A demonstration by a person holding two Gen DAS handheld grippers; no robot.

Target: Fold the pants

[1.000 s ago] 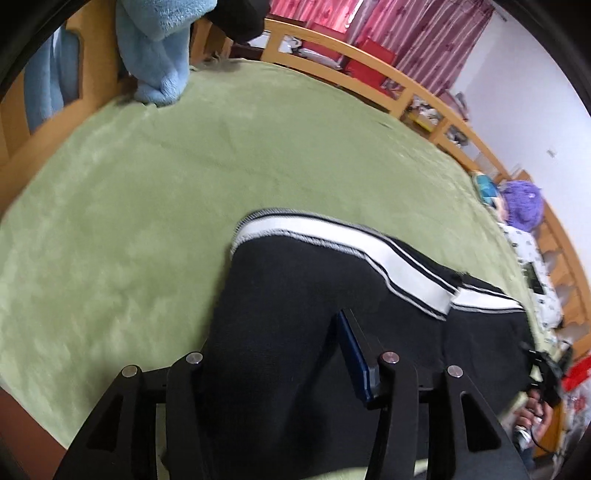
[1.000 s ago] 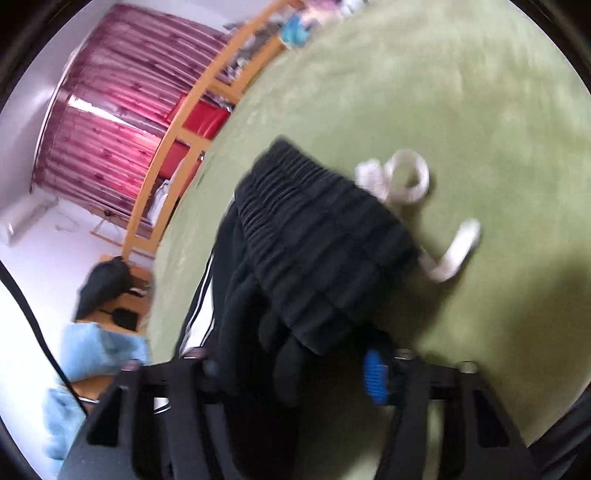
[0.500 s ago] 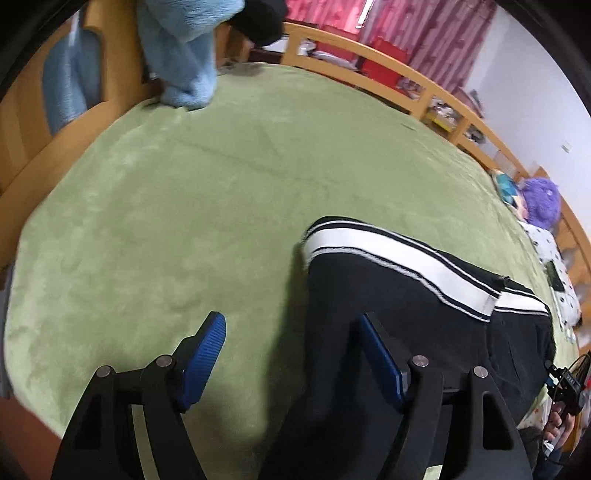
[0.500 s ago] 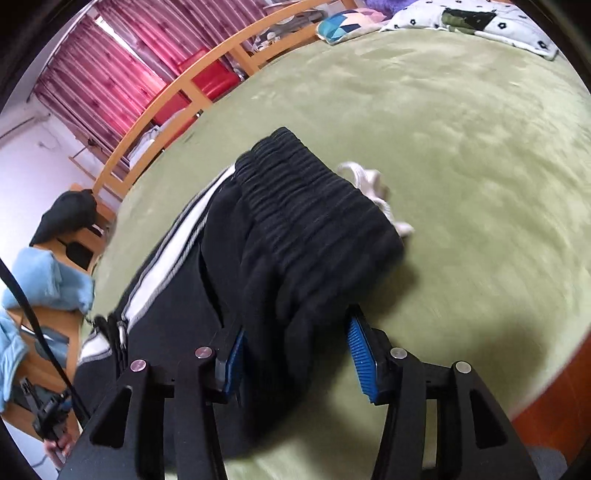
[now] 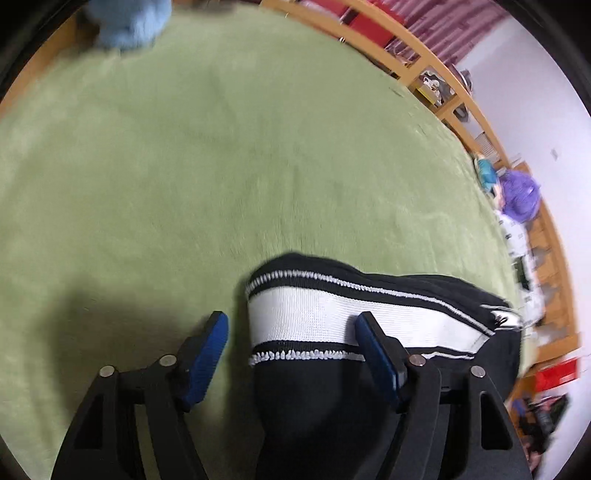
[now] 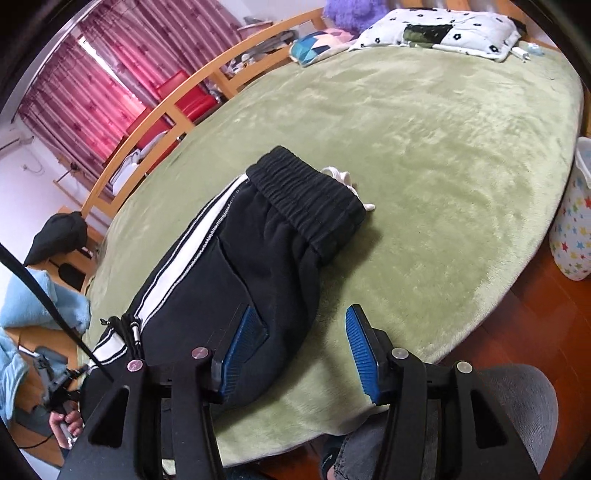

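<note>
Black pants with a white side stripe lie folded on the green blanket; the ribbed waistband faces the far side with a white drawstring beside it. My right gripper is open above the near edge of the pants, holding nothing. In the left wrist view the striped folded end of the pants lies between the fingers of my left gripper, which is open and not clamped on the cloth.
A wooden bed rail runs along the far side, with red curtains behind it. A patterned pillow lies at the far end. A light blue blanket sits at the bed's corner. A star-print bin stands on the floor.
Both grippers have let go of the pants and opened. The pants now lie flat on the blanket, and both grippers have drawn back toward the near edge.
</note>
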